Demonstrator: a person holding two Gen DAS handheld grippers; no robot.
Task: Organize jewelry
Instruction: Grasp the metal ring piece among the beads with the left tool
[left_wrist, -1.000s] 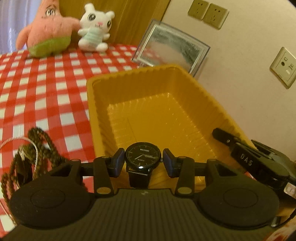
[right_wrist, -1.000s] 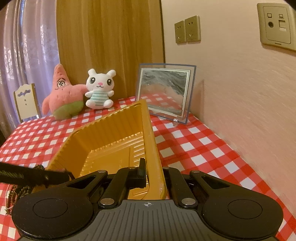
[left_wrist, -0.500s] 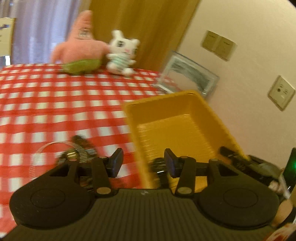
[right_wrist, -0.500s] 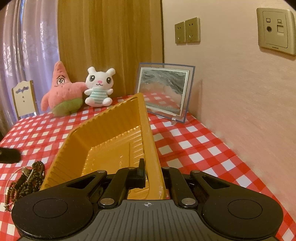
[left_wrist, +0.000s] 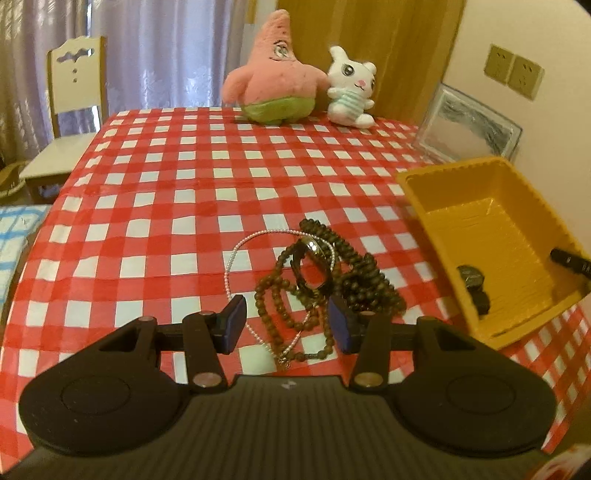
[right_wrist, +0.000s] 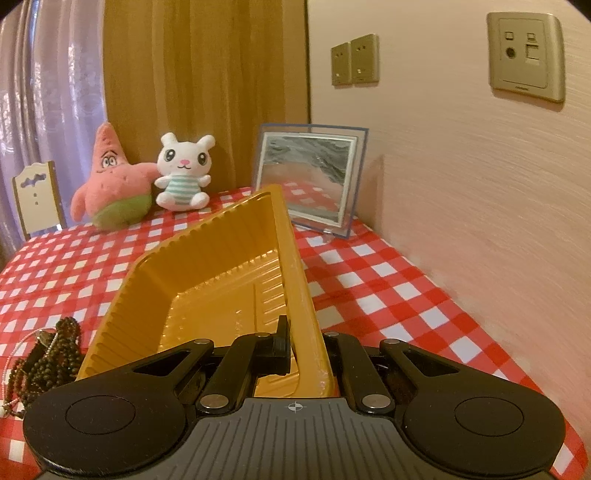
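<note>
- Two grippers are at work over a table under a glossy red-and-white checked cloth (left_wrist: 177, 206).
- Left gripper (left_wrist: 287, 324) has its blue-padded jaws partly open and grips nothing; part of the jewelry pile (left_wrist: 317, 273) lies on the cloth between and just beyond the fingertips.
- That pile, near the table's near edge and just left of the tray, tangles round brown wooden bead strands (left_wrist: 365, 280), a thin pale pearl-like chain (left_wrist: 236, 254) looped out to the left, and a shiny dark band with a metal face (left_wrist: 312, 264) on top.
- Right gripper (right_wrist: 295, 347) is clamped tight on the tray's near right wall, one black finger (right_wrist: 281, 343) inside the wall and the other outside.
- Yellow plastic tray (left_wrist: 532, 206), thin and ribbed with scalloped walls, sits by the table's right edge; in the left wrist view its floor holds a dark round watch (left_wrist: 474, 286) near the front corner.
- Right wrist view hides that watch behind the gripper body, but shows the clamp on the rim, which the left view catches only as a black fingertip at the tray's far wall.
- Fuzzy pink star plush (left_wrist: 275, 79) and white rabbit plush (left_wrist: 351, 90) sit at the table's far edge; a glass-framed picture (right_wrist: 308, 181) stands at the far right corner.
</note>
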